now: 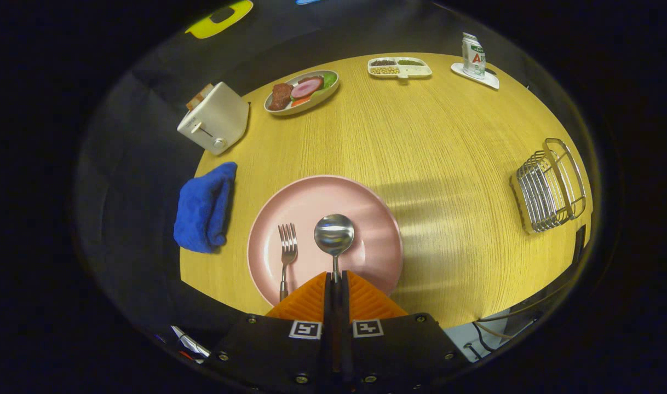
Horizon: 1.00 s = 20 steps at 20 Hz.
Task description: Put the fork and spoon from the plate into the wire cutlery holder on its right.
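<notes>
Gripper (336, 282) fingers pressed together on the handle of the shiny metal spoon (334, 235), pinching it. Spoon bowl sticks out just ahead of the fingertips, over the round pink plate (377, 219); can't tell if it's lifted or resting. Silver metal fork (287, 254) lies on the plate just left of the spoon, tines pointing far, handle end reaching the near rim. Plate sits at the near side of the round light-wood table (432, 142). Wire cutlery holder (550, 186) stands well right of the plate near the table's right edge. Folded blue cloth (205, 208) left of the plate at the table edge. White toaster (214, 117) far left with bread in it. Far side: oval dish of food (302, 91), white divided tray (399, 67), carton on a white tray (473, 54).
</notes>
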{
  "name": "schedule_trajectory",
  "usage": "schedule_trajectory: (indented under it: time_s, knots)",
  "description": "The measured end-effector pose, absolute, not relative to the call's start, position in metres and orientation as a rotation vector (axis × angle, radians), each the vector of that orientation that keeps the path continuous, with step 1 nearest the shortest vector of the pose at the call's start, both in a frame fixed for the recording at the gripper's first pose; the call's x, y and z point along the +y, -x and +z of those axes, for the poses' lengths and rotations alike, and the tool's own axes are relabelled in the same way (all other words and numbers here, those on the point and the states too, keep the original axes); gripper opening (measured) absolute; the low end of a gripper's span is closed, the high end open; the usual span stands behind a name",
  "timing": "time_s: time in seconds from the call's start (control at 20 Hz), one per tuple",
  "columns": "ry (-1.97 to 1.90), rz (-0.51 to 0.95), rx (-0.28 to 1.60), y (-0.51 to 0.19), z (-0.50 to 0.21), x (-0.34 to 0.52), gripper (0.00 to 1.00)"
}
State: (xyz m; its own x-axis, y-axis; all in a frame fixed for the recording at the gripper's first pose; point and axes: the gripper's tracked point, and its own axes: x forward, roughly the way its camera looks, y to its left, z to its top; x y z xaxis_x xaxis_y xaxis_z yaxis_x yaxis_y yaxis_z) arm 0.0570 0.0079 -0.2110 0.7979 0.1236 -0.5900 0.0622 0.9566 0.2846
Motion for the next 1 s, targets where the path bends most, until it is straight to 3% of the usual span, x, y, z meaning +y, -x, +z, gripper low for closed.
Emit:
schedule_trajectory:
  time_s: [0.4,0.7,1.0]
  knots:
    - [-0.539,-0.014,0.452,-0.045,-0.140,-0.046,0.07]
    - [-0.657,-0.176,0.298,-0.013,-0.100,-0.153,0.07]
    - [-0.655,-0.340,0.318,0.021,-0.115,-0.239,0.06]
